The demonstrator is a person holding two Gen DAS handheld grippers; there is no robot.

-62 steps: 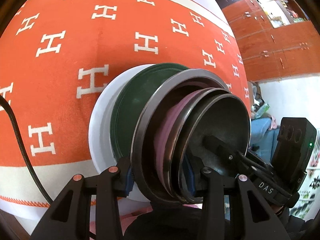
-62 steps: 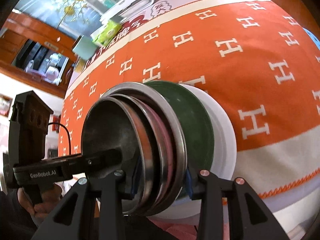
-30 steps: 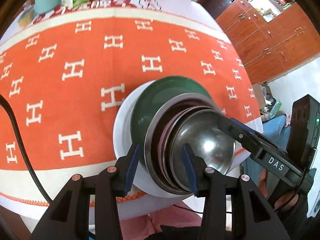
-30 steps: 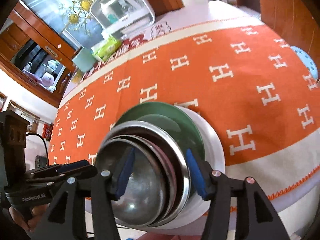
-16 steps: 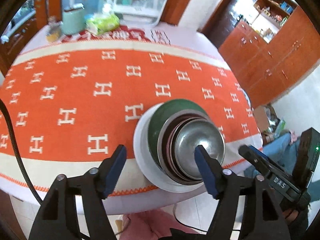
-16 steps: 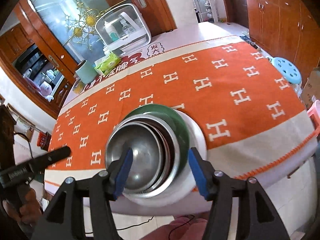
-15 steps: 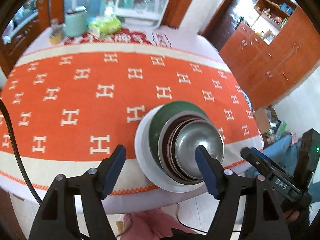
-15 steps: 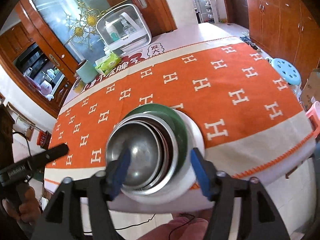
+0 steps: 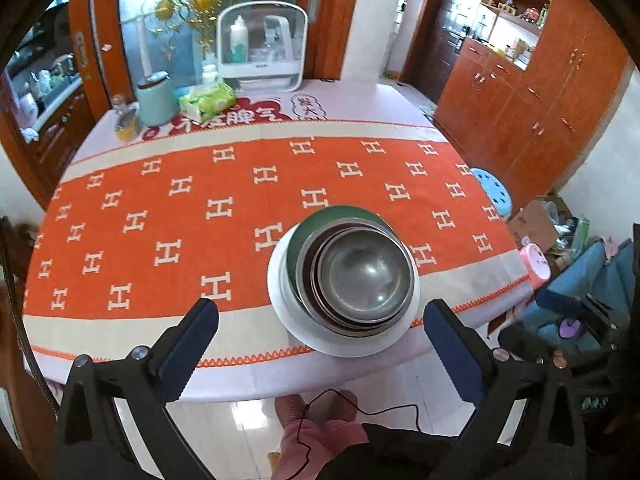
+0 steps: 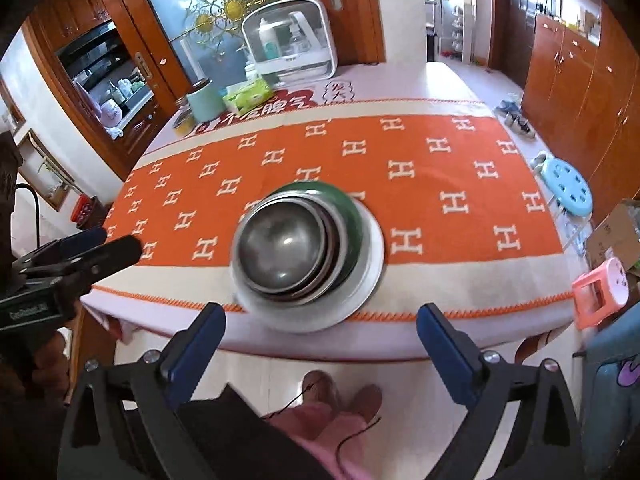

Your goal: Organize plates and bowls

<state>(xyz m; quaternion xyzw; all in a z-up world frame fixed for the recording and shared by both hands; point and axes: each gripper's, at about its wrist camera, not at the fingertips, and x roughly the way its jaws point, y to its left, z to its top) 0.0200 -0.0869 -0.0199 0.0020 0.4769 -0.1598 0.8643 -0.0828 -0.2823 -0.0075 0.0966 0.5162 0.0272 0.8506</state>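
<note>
I see both the left gripper (image 9: pixel 318 330) and right gripper (image 10: pixel 320 326) opening, nothing between them, above round steel bowls (image 9: pixel 362 278) nested on a white plate (image 9: pixel 280 300).

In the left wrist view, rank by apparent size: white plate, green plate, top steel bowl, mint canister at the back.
1. white plate
2. green plate, mostly covered, rim only
3. top steel bowl
4. mint canister, though it stands farther off, so its true size is unsure
</note>
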